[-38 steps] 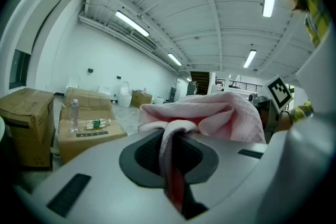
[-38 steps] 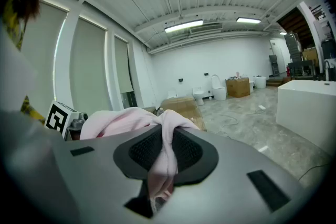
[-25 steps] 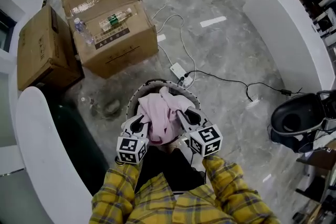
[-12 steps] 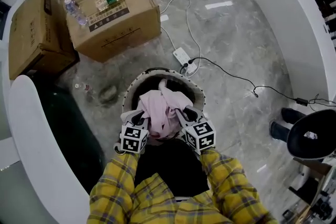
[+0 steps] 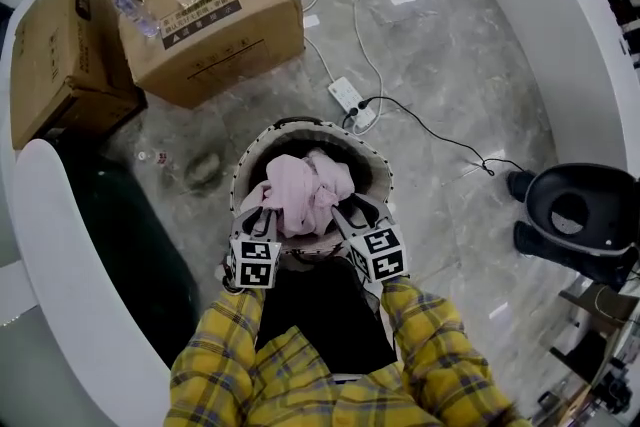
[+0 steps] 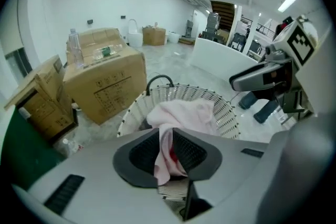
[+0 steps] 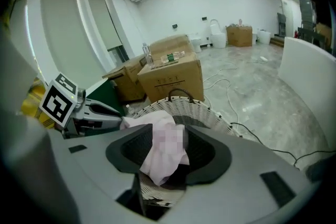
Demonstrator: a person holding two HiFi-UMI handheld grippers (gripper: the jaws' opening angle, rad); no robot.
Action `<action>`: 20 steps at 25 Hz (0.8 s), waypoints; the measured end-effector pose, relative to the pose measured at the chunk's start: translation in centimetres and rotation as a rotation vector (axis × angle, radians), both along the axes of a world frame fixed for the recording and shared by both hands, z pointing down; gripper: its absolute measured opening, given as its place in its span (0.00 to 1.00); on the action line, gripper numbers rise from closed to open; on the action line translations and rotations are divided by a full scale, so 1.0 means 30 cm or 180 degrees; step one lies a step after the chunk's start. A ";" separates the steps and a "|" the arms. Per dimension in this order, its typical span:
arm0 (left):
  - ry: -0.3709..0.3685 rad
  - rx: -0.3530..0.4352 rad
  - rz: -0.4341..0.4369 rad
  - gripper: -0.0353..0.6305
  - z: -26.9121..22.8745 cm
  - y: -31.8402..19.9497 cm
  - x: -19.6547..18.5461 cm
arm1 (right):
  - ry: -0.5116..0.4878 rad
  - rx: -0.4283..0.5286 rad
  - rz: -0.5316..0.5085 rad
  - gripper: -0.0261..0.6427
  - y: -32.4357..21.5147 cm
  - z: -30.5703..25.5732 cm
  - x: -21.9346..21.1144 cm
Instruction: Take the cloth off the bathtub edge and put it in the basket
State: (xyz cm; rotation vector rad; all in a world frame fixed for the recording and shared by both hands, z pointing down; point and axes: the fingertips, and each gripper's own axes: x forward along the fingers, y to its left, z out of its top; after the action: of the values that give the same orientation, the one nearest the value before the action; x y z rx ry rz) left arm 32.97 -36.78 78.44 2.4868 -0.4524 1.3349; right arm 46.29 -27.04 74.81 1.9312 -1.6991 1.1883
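A pink cloth [image 5: 305, 190] sits bunched in the round white wicker basket [image 5: 375, 170] on the floor in front of me. My left gripper [image 5: 268, 213] reaches over the near left rim. Its jaws have just been opening, but a fold of cloth [image 6: 181, 113] still fills the narrow gap at the left gripper [image 6: 167, 131]. My right gripper [image 5: 345, 210] is at the near right rim. Its jaws have just been opening too, and at the right gripper [image 7: 169, 128] the cloth [image 7: 157, 165] hangs loose with a gap beside it. Both views show the basket rim [image 6: 210, 94] [image 7: 199, 107].
Two cardboard boxes [image 5: 200, 5] [image 5: 60, 55] stand beyond the basket, the bigger one with bottles on top. A power strip [image 5: 345, 95] and cables lie on the grey floor. The white bathtub edge [image 5: 80, 275] curves at left; a black stool [image 5: 580, 215] is at right.
Both grippers have sunk with the cloth, which now rests lower inside the basket. The right jaws stand wider apart than before.
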 end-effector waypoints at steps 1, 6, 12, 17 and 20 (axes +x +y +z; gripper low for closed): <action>0.0060 0.0074 -0.0064 0.18 -0.018 -0.017 -0.002 | 0.0035 -0.0001 0.0047 0.33 0.006 -0.005 0.011; 0.0497 -0.0014 -0.0117 0.11 -0.110 -0.025 0.050 | 0.0032 -0.0011 0.0144 0.14 0.027 -0.023 0.029; 0.0750 -0.0066 -0.0144 0.10 -0.233 -0.026 0.084 | 0.0153 0.0106 0.0179 0.09 0.012 -0.104 0.026; 0.0938 0.0029 -0.0152 0.10 -0.366 -0.027 0.076 | 0.0212 0.0272 0.0276 0.09 -0.006 -0.211 0.019; 0.1074 0.0071 -0.0218 0.10 -0.455 -0.024 0.062 | 0.0278 0.0383 0.0291 0.08 -0.011 -0.291 0.003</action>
State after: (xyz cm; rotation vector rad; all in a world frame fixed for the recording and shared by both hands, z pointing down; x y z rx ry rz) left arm 34.81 -37.51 64.80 2.6185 -0.4688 0.8639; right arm 46.38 -27.38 66.09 2.1203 -1.6888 1.0376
